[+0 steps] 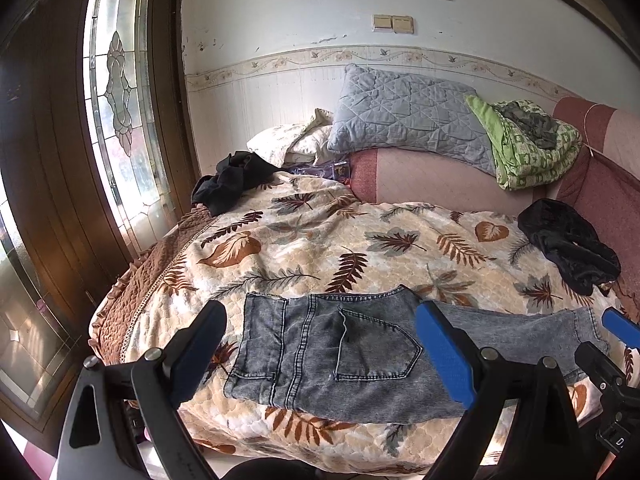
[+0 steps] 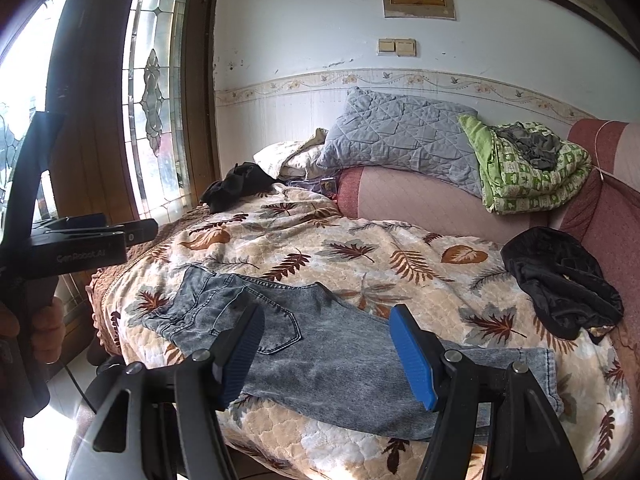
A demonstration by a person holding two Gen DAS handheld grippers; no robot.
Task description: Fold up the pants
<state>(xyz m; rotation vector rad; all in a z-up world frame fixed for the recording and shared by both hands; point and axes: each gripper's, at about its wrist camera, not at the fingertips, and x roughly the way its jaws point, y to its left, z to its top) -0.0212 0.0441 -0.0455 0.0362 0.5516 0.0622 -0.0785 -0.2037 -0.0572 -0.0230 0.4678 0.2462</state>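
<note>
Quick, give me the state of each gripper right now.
Left gripper: open, holding nothing, above the jeans.
Right gripper: open, holding nothing, above the jeans.

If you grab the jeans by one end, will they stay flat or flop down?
Probably flop: the jeans lie limp, following the bumps of the blanket. They look like thick denim with a stitched pocket, so likely a bit heavy. They shouldn't slide much on that textured blanket.
</note>
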